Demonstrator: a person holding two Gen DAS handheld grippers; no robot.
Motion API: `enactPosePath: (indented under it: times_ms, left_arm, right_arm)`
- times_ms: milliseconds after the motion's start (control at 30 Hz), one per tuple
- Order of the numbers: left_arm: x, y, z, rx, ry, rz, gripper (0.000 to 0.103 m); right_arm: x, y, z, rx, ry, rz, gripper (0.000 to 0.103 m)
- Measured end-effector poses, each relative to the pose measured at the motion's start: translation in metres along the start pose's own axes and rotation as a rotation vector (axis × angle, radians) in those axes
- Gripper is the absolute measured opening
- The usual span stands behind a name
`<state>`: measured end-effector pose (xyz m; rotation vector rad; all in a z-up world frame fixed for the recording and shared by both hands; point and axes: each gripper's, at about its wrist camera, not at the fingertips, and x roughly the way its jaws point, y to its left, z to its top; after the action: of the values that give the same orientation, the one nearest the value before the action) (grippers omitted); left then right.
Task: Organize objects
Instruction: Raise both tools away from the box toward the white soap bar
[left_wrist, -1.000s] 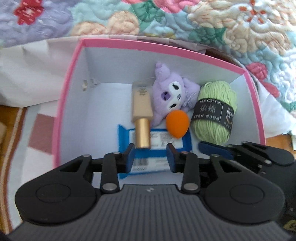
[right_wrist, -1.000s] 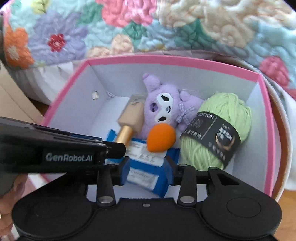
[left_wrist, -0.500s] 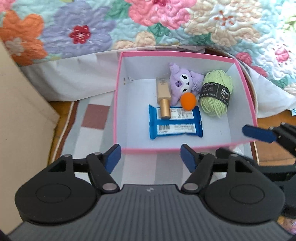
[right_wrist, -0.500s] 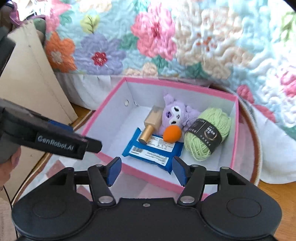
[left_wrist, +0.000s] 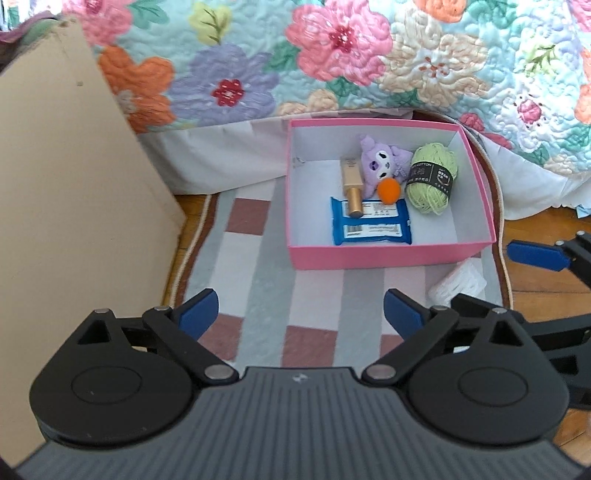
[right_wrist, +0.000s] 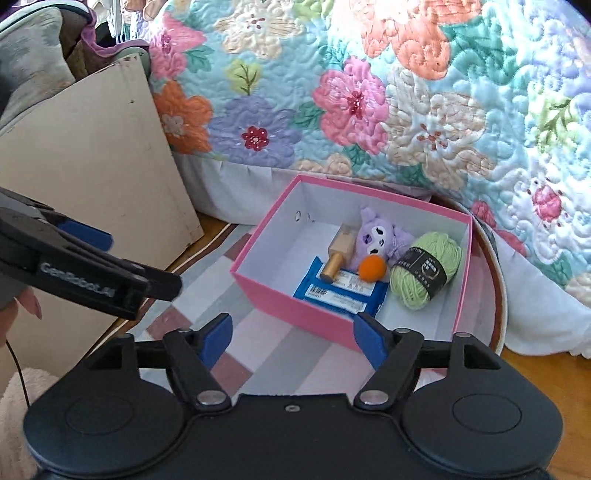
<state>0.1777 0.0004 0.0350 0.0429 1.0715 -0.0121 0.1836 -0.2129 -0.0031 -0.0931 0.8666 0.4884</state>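
step: wipes pack (left_wrist: 370, 220) placed in pink box (left_wrist: 388, 254) | left gripper (left_wrist: 301, 315), right gripper (right_wrist: 291, 338): jaws just opened wide, empty | next: seek stray item, maybe white object (left_wrist: 458, 284) near box

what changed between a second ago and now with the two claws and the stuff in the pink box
Both claws pulled back and up out of the pink box. The left claw and right claw have just been opening, and nothing sits between their pads. The blue wipes pack they were closed around a second ago lies released on the box floor. The gold bottle, purple plush, orange sponge and green yarn stayed put.
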Motion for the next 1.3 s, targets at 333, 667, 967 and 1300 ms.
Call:
enactPosePath:
  times_ms: [333,667,967,1300]
  left_arm:
    - [-0.036,0.009,-0.033,0.046,0.000,0.018,0.098]
    - [-0.050,0.005,-0.056,0.108,-0.001,0.025,0.098]
    - [-0.042,-0.001,-0.071,0.134,0.018,0.009,0.098]
    - [-0.008,-0.030,-0.086,0.170,0.084,-0.022,0.098]
  right_arm:
    - [-0.035,0.033,-0.014,-0.018,0.035,-0.027,0.086]
    - [-0.054,0.059,-0.032,-0.068,0.096,-0.070,0.086]
    - [-0.057,0.059,-0.046,-0.048,0.144,-0.045,0.086]
    - [-0.040,0.037,-0.071,0.005,0.219,-0.028,0.086]
